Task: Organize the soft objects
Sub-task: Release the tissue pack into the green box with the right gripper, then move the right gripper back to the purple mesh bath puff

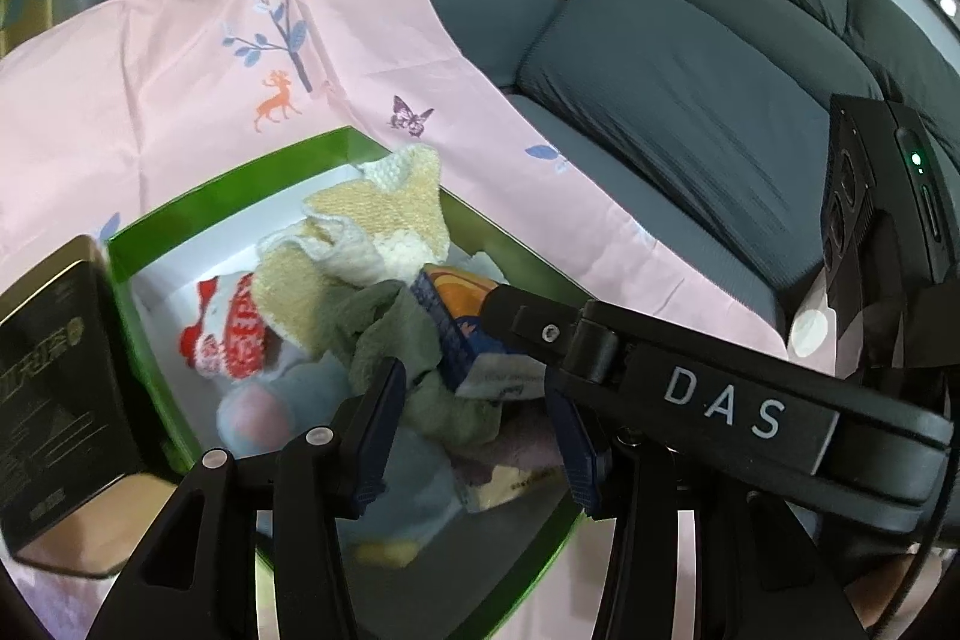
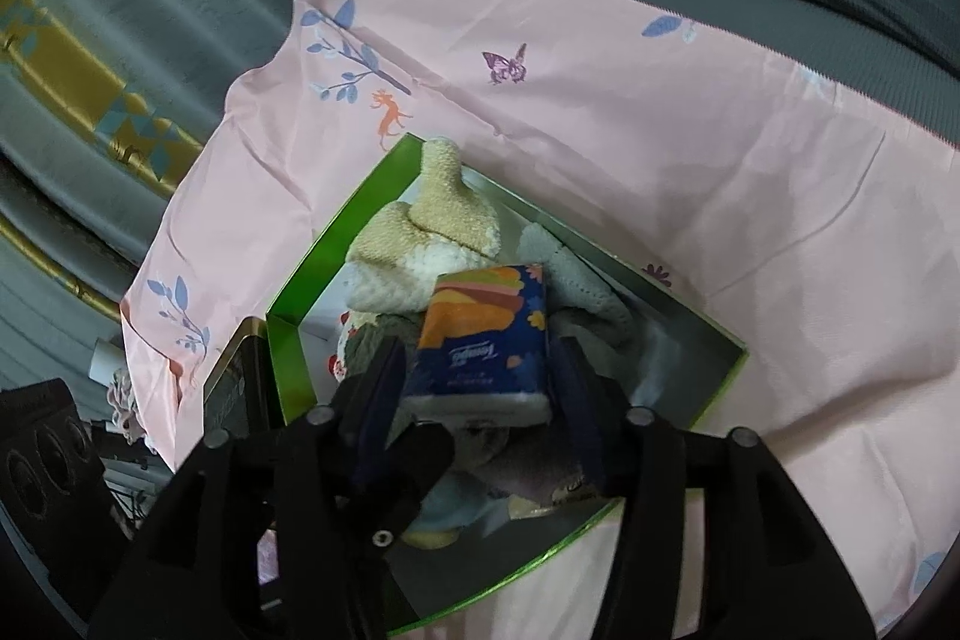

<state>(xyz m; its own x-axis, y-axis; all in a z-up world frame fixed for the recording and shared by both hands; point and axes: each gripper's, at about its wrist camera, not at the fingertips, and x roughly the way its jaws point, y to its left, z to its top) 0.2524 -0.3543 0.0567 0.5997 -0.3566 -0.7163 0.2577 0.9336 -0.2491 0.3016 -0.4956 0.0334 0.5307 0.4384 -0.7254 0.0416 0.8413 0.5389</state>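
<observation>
The tissue pack [image 2: 480, 334] lies on top of the heap of soft things in the green box [image 2: 300, 292], between the jaws of the right gripper [image 2: 477, 370]. The right wrist view shows its whole printed face, with a slim gap on each side, so the jaws look released rather than pressing on it. In the left wrist view only a corner of the tissue pack [image 1: 447, 334] shows, half covered by the right gripper [image 1: 540, 328] that reaches in from the right.

The left gripper [image 1: 474, 436] hangs over a green cloth [image 1: 396, 340] with its jaws parted and nothing clamped between them. Only this view shows the red and white knit piece [image 1: 231, 334] and the pale blue plush [image 1: 264, 412] deeper in the green box [image 1: 180, 214], and the dark tin [image 1: 54, 388] at its left side. The cream knit cloth [image 2: 432, 232] appears in both. The box rests on a pink sheet [image 1: 180, 58] beside a grey sofa [image 1: 690, 100].
</observation>
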